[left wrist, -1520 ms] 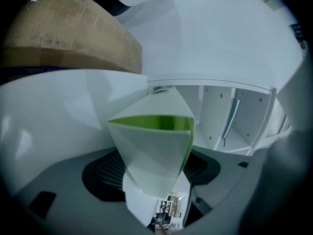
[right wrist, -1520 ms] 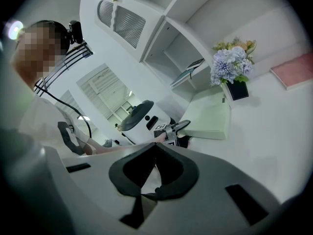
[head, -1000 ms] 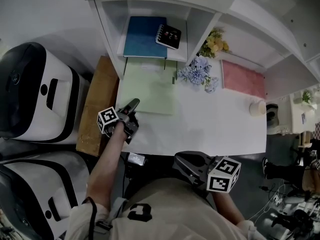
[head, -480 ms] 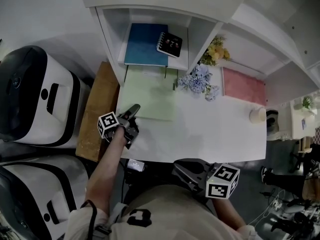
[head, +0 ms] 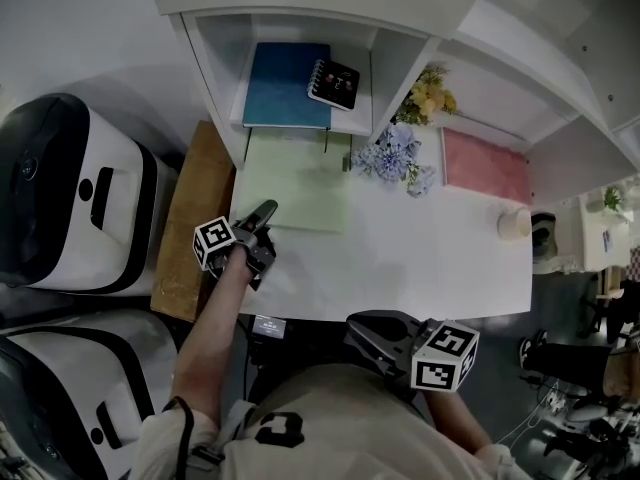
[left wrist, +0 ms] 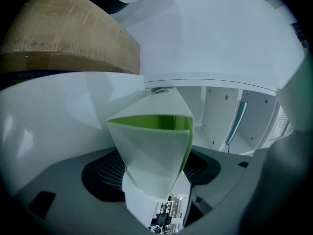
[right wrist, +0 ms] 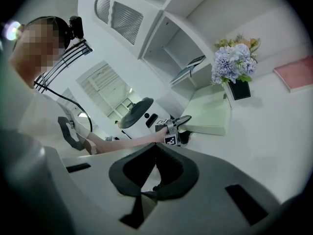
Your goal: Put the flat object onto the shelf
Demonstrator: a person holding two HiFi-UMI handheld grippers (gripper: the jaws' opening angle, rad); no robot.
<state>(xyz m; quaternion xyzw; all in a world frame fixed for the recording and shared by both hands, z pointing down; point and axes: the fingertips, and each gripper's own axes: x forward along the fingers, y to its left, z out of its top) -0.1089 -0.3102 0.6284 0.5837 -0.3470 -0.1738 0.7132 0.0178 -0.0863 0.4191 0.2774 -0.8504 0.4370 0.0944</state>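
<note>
Green folder lies flat on the white table, its far edge right at the foot of the shelf at twelve o'clock. My left gripper is clamped on its near-left corner at seven o'clock. My right gripper hangs back at five o'clock, off the table edge, jaws together and empty.

The worry is that I've only got a corner. As I lift, I expect the free side to droop or swing and slide out of the pads. The far edge could also jam against the shelf board, or shove the blue book and spiral notebook already up there. The flowers at two o'clock sit close enough to clip.
</note>
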